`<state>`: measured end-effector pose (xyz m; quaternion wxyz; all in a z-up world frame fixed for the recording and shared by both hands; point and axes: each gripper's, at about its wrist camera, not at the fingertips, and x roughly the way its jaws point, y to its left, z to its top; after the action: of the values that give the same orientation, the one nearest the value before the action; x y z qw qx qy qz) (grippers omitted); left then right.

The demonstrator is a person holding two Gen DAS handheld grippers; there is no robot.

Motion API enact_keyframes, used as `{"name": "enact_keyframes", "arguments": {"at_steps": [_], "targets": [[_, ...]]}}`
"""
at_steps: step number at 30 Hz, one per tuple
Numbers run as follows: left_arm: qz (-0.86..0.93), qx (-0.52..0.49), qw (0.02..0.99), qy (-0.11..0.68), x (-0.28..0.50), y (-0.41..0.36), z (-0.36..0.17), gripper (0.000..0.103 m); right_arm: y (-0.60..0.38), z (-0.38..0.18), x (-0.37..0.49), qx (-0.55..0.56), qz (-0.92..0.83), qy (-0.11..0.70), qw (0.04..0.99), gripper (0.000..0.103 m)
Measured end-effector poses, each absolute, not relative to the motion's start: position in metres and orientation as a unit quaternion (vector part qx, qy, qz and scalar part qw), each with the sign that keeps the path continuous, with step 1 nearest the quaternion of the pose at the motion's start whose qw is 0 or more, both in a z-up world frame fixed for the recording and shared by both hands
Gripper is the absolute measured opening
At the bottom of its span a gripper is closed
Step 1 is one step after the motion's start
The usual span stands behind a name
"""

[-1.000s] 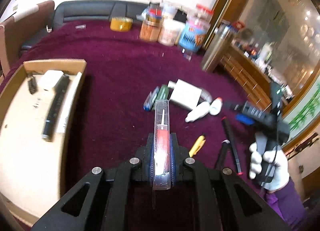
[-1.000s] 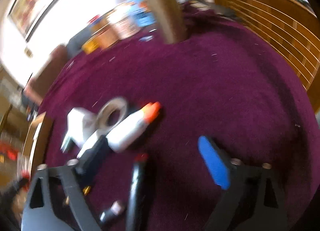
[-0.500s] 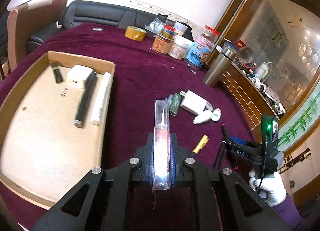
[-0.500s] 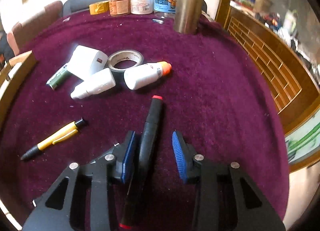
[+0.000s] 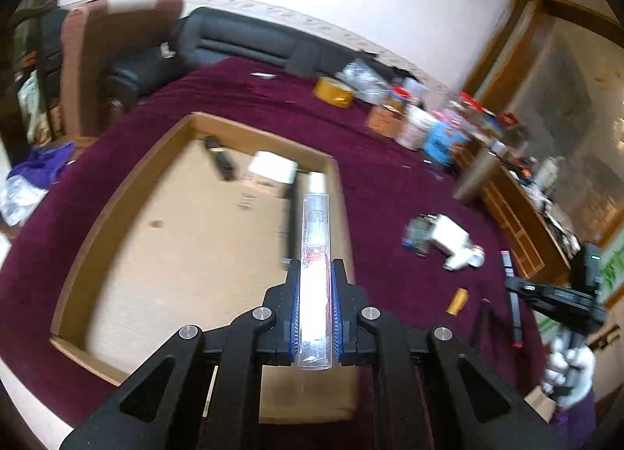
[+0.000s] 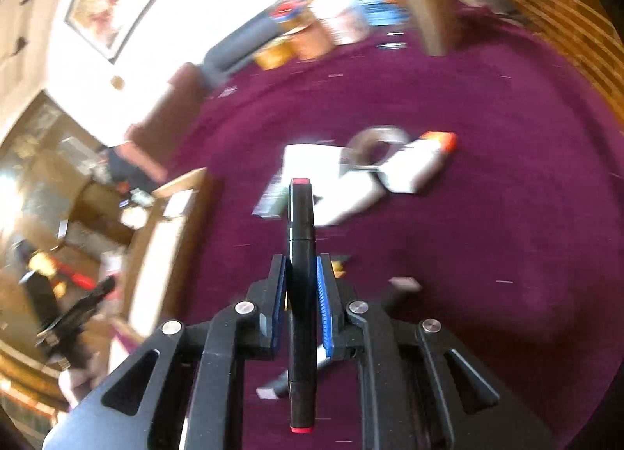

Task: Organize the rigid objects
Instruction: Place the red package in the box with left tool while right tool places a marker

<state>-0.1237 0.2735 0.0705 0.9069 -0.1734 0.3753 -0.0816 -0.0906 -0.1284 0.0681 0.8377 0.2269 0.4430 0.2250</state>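
Both hands are loaded right now. The left gripper (image 5: 315,305) is clamped narrow on a clear plastic tube case (image 5: 316,255) with something red and white inside, and the case's long axis runs straight out along the fingers, toward the top of the left wrist view. Directly past its tip sits the cardboard tray (image 5: 117,208), filling the centre-left of that frame. A few things already lie along the tray's far right side: a white block (image 5: 273,167), a small dark item (image 5: 222,157), and what looks like a long black stick with a white tube beside it, mostly hidden behind the case.

The right gripper (image 6: 302,294) has just been closing, and its blue pads now pinch a black marker with red ends (image 6: 301,255). The marker also lies along the fingers, one red end up-frame, the other hanging back below the jaws. From that hand the tray is only a sliver at the left edge of the right wrist view, so it's clearly the farther hand.

My read: the left hand goes first. The case is already lined up roughly parallel with the long items in the tray, so it looks like it could go down beside them without much wrist roll. Leftovers on the purple cloth: white bottles (image 6: 413,165), a tape ring (image 6: 374,142), a white charger block (image 5: 448,235).
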Motion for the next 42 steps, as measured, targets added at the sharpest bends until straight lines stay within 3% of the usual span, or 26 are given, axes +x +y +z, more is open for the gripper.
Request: {"name": "enact_keyframes", "arguments": {"at_steps": [9, 16, 23, 32, 35, 37, 42], "targets": [[-0.017, -0.143, 0.910, 0.389, -0.088, 0.317, 0.069, 0.011, 0.002, 0.096, -0.059, 0.215, 0.362, 0.464, 0.780, 0.013], [-0.025, -0.158, 0.882, 0.444, -0.033, 0.335, 0.042, 0.011, 0.099, 0.056, -0.013, 0.196, 0.367, 0.528, 0.740, 0.013], [-0.017, -0.188, 0.854, 0.484, 0.012, 0.348, 0.020, 0.011, 0.148, 0.022, 0.023, 0.173, 0.337, 0.577, 0.723, 0.013], [-0.006, -0.210, 0.853, 0.478, 0.013, 0.358, 0.009, 0.012, 0.177, 0.018, 0.040, 0.129, 0.313, 0.578, 0.742, 0.013], [-0.014, -0.228, 0.854, 0.467, 0.004, 0.361, 0.016, 0.024, 0.184, 0.019, 0.046, 0.118, 0.301, 0.574, 0.753, 0.013], [-0.018, -0.234, 0.858, 0.457, -0.003, 0.361, 0.023, 0.039, 0.185, 0.016, 0.051, 0.124, 0.294, 0.574, 0.754, 0.014], [-0.009, -0.220, 0.883, 0.415, -0.031, 0.361, 0.047, 0.055, 0.171, 0.025, 0.044, 0.142, 0.307, 0.561, 0.756, 0.014]]}}
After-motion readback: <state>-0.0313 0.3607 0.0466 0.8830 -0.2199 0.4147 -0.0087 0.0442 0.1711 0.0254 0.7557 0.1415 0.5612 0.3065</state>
